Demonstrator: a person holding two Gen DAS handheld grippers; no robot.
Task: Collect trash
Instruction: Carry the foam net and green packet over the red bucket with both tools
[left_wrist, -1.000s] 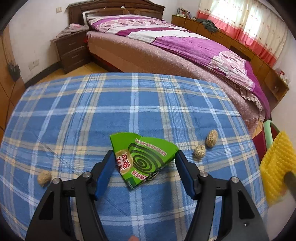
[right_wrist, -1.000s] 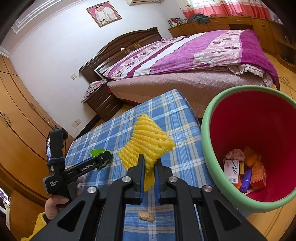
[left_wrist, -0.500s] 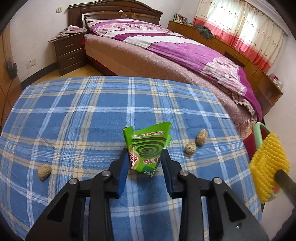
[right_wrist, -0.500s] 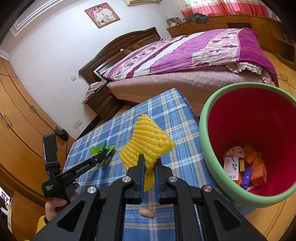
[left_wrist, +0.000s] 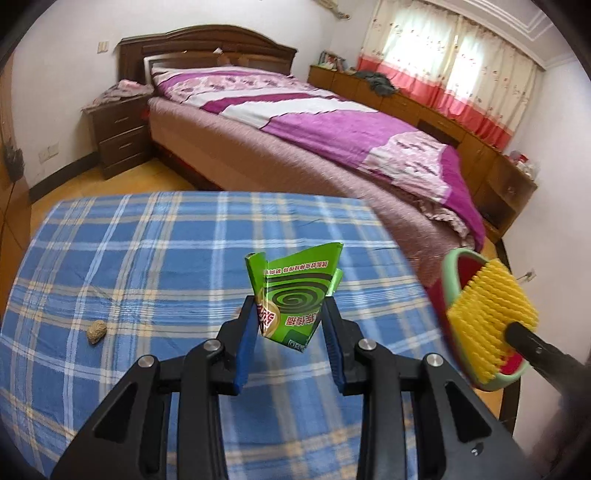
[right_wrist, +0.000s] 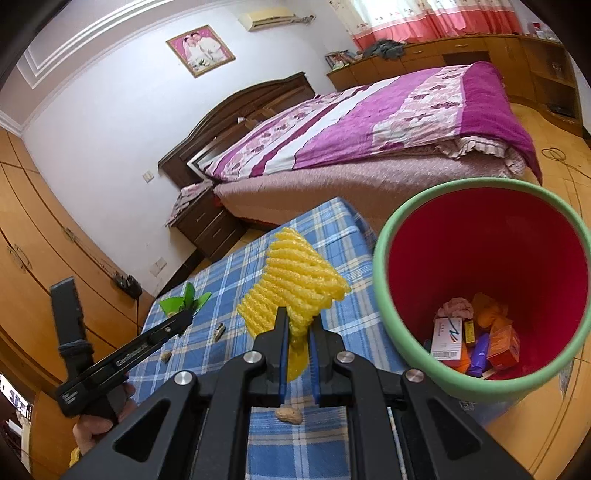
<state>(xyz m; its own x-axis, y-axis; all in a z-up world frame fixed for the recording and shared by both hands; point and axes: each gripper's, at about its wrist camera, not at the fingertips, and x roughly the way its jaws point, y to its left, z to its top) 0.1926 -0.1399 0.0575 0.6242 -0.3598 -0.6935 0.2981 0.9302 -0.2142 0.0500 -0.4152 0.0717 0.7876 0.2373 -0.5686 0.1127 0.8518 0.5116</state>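
My left gripper (left_wrist: 290, 314) is shut on a crumpled green mosquito-coil box (left_wrist: 295, 295) and holds it above the blue plaid table (left_wrist: 147, 258). It also shows in the right wrist view (right_wrist: 184, 301). My right gripper (right_wrist: 297, 328) is shut on a yellow foam fruit net (right_wrist: 295, 284), held above the table's edge beside the red bin with a green rim (right_wrist: 384, 295). The net (left_wrist: 487, 317) and the bin (left_wrist: 452, 284) show at the right of the left wrist view. The bin holds several small boxes and wrappers (right_wrist: 476, 339).
Peanut shells lie on the table: one at the left (left_wrist: 96, 326), one under my right gripper (right_wrist: 289, 415), two further along (right_wrist: 219, 330). A bed with a purple cover (left_wrist: 314, 122) stands behind the table, a nightstand (left_wrist: 118, 136) beside it.
My left gripper closed on the green box and lifted it off the table. My right gripper kept hold of the yellow net and stayed near the bin.
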